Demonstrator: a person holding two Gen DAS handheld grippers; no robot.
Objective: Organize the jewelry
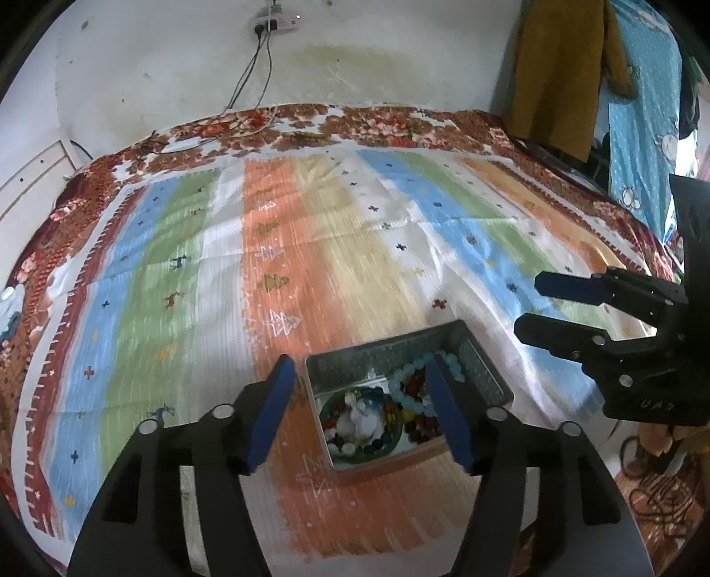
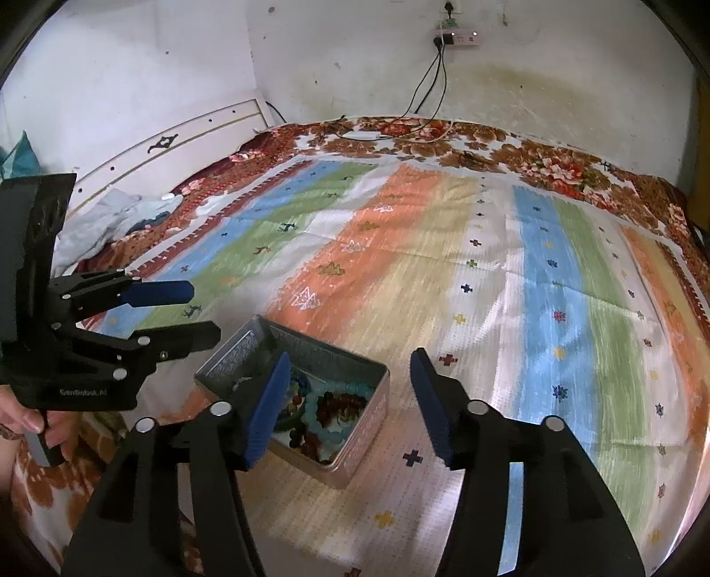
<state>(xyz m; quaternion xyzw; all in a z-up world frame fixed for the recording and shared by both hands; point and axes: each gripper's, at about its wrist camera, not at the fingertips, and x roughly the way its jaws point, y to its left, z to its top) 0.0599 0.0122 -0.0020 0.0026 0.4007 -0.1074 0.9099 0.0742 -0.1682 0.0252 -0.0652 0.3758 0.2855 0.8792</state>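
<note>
An open silver metal tin [image 1: 483, 364] sits on the striped bedspread and holds bead bracelets [image 1: 401, 384] in pale blue, dark red and mixed colours, plus a green bangle. My left gripper [image 1: 359, 377] is open and empty, hovering over the tin with its blue pads either side of the jewelry. The tin also shows in the right wrist view [image 2: 355, 452] with the bracelets [image 2: 330, 410] inside. My right gripper [image 2: 348, 368] is open and empty, above the tin's right side. Each gripper shows in the other's view, right [image 1: 528, 306], left [image 2: 204, 310].
The tin rests on a wide striped bedspread [image 2: 488, 275] over a bed. A white wall with a power strip and hanging cables [image 2: 452, 40] is behind. Crumpled clothes [image 2: 115, 217] lie at the bed's left edge; hanging garments [image 1: 568, 71] are at right.
</note>
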